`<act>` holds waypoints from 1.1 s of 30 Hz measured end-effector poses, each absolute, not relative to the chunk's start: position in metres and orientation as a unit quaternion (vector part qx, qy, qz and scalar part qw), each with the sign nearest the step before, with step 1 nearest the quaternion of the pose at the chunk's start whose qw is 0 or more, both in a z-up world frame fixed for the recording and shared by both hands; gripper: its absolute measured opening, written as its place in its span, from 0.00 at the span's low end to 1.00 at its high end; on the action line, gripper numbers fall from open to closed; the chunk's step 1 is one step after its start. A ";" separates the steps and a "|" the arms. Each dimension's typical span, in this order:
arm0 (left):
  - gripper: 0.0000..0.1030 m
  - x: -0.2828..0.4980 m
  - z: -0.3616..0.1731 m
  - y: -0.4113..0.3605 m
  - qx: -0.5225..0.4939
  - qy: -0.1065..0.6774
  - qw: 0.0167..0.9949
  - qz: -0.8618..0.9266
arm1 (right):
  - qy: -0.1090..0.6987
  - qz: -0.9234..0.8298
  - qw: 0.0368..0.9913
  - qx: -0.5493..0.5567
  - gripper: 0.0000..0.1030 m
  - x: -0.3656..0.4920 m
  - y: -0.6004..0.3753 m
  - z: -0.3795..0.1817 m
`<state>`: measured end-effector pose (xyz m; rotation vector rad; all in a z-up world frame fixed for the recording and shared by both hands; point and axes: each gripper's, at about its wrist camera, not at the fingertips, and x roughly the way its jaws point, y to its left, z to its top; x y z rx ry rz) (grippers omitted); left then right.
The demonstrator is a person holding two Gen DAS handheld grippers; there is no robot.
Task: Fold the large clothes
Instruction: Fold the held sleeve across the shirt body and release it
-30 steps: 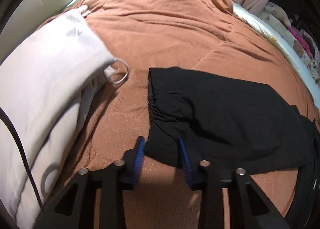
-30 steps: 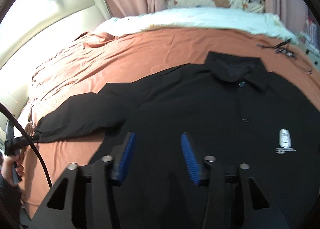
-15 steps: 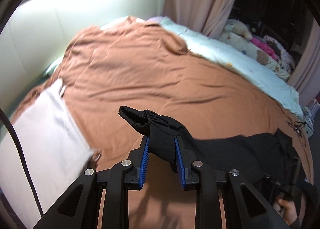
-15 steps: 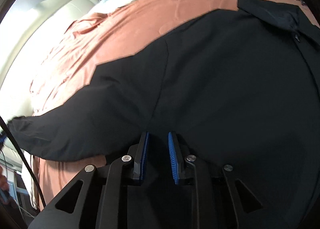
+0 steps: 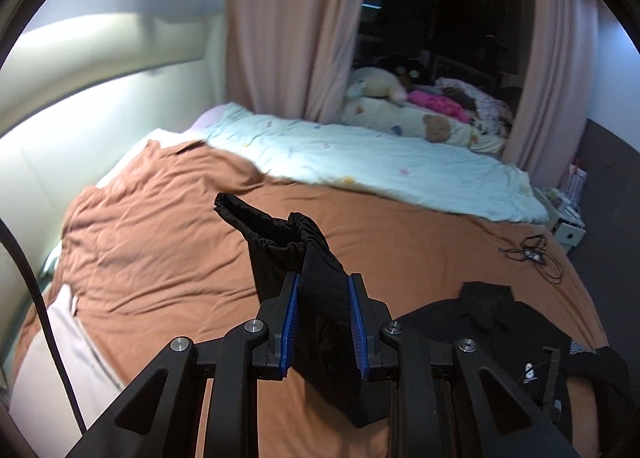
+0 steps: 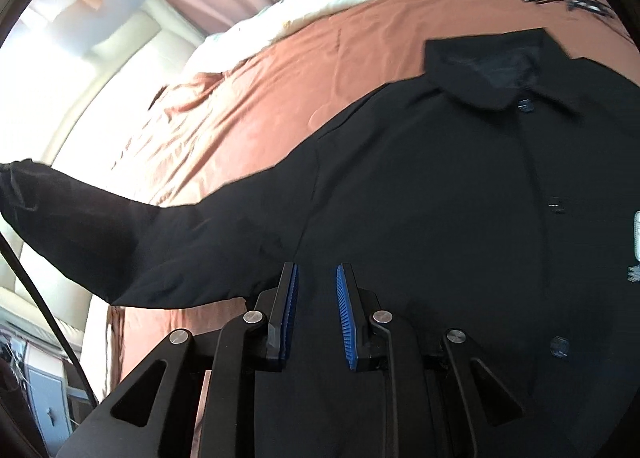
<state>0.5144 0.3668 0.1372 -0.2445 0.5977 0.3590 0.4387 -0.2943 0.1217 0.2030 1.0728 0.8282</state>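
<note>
Left hand-held gripper (image 5: 323, 316) is clamped on the black jacket's sleeve cuff (image 5: 280, 232), which is lifted clear of the bed's brown duvet (image 5: 152, 258). Right hand-held gripper (image 6: 316, 312) has its blue pads pinching the hem area of the black jacket (image 6: 432, 194); its jaws have just been closing. Jacket body lies flat on the duvet, collar (image 6: 500, 74) at the far end, pale blue quilt (image 5: 380, 162) beyond.

Black jacket (image 6: 440, 198), rust-brown duvet (image 5: 160, 258), pale-blue blanket (image 5: 380, 162) w/ small prints.
</note>
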 end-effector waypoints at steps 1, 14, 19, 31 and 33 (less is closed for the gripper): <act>0.24 0.523 0.145 0.352 -0.111 0.290 0.937 0.162 | 0.493 0.382 0.776 0.101 0.17 0.439 -0.305 0.125; 0.24 0.602 0.178 0.200 -0.053 0.288 0.956 0.029 | 0.448 0.309 0.828 0.134 0.60 0.423 -0.453 0.141; 0.24 0.630 0.172 0.147 -0.051 0.291 0.955 -0.030 | 0.441 0.285 0.839 0.145 0.60 0.411 -0.499 0.138; 0.95 0.667 0.077 0.048 -0.004 0.381 0.914 -0.139 | 0.453 0.220 0.848 0.163 0.69 0.384 -0.573 0.144; 0.95 0.667 0.065 0.055 -0.005 0.395 0.909 -0.133 | 0.453 0.215 0.850 0.164 0.70 0.381 -0.580 0.142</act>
